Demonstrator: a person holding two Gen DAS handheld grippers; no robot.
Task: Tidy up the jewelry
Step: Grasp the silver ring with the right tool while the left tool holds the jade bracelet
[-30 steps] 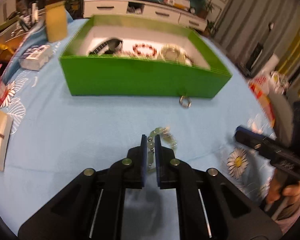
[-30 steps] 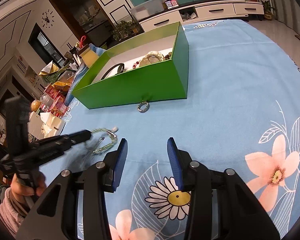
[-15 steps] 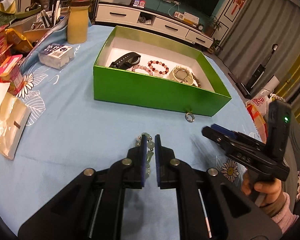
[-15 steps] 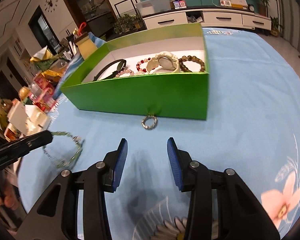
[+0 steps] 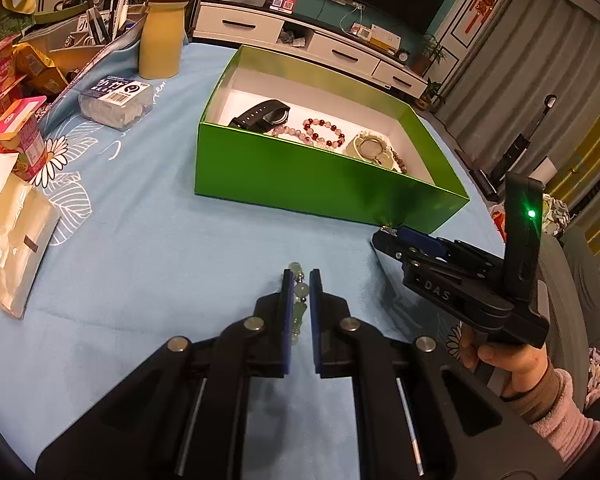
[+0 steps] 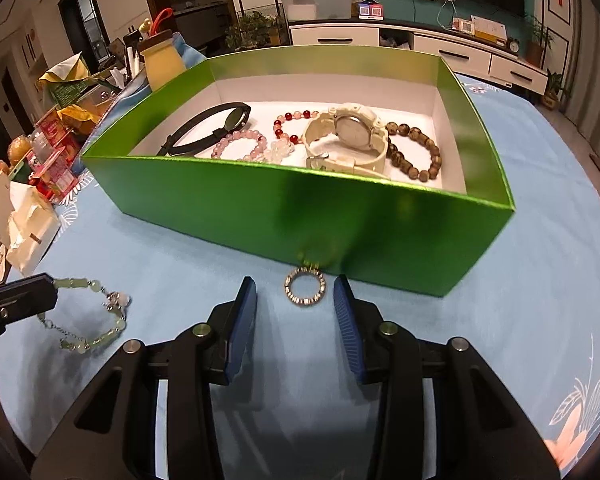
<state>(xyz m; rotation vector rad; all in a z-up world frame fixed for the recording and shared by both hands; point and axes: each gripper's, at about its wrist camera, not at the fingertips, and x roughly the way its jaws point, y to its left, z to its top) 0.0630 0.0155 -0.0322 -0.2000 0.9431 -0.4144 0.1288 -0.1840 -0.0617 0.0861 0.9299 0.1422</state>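
2 tools busy: the left tool (image 5: 299, 280) pinches the green bead bracelet (image 6: 90, 312). The right tool (image 6: 295, 300), closing, straddles the ring (image 6: 305, 289) without touching it; best to centre it before squeezing.

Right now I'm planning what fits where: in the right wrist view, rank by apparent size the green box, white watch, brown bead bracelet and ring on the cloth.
1. green box
2. white watch
3. brown bead bracelet
4. ring, smallest, though nearest the camera.

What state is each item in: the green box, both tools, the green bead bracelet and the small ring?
Green box: open, no lid, jewelry inside.
Left tool: shut on the green bead bracelet.
Right tool: closing, nothing gripped yet.
Ring: flat on the cloth, ahead of the right tool's fingers.
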